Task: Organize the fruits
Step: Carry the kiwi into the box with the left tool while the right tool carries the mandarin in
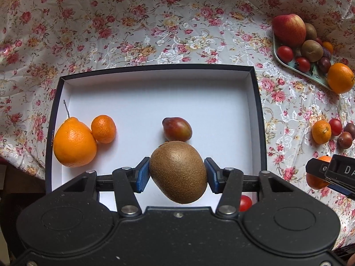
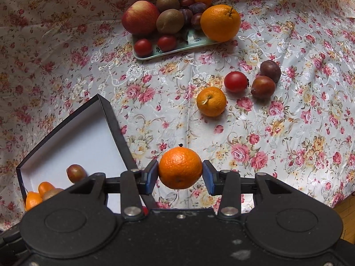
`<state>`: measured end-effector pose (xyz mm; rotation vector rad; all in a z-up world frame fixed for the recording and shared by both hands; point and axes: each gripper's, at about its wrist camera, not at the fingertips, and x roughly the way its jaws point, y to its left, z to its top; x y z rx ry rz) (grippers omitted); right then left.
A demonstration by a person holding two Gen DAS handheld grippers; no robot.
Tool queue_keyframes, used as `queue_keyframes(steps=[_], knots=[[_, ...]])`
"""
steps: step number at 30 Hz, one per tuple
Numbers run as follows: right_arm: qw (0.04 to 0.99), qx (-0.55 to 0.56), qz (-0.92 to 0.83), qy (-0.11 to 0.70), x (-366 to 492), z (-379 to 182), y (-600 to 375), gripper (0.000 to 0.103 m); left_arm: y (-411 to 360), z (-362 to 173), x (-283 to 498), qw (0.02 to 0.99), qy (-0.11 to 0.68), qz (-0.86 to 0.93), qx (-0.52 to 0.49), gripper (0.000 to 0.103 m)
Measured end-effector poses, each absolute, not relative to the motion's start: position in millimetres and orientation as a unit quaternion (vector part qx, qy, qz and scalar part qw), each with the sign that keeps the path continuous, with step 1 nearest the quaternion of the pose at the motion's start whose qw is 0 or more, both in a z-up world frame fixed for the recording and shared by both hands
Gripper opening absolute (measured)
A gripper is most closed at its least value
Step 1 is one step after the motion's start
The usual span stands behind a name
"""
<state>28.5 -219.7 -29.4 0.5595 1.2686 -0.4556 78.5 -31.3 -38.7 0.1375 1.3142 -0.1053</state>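
The left tool point(image 1: 178, 173) gripped a kiwi point(image 1: 178, 171) above the box point(image 1: 258, 110); the right tool point(image 2: 180, 175) gripped a tangerine point(image 2: 180, 168) over the bench point(image 2: 277, 144). Advice: lower the kiwi onto bare floor clear of the plum point(image 1: 176, 128), then open slowly.

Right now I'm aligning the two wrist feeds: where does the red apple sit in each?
Left wrist: red apple far upper right, at the back of the green tray.
Right wrist: red apple top centre-left, on the tray's left end.
Shared landmark: the large orange at the tray's other end.
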Motion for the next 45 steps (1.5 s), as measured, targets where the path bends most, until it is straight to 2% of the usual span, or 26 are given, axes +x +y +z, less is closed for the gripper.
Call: queue_keyframes(steps=[18, 23, 45], knots=[[0.786, 0.213, -0.147, 0.562, 69.2, -37.0, -135.0, 0.044, 25.6, -57.4, 90.0, 0.779, 0.625, -0.027, 0.044, 0.057], [0.800, 0.193, -0.143, 0.549, 70.6, -33.3, -127.2, 0.044, 27.9, -47.0, 88.4, 0.797, 0.602, -0.022, 0.052, 0.057], [0.782, 0.202, -0.142, 0.572, 68.6, -36.8, -131.7, 0.044, 18.8, -52.6, 89.3, 0.782, 0.620, -0.029, 0.058, 0.057]])
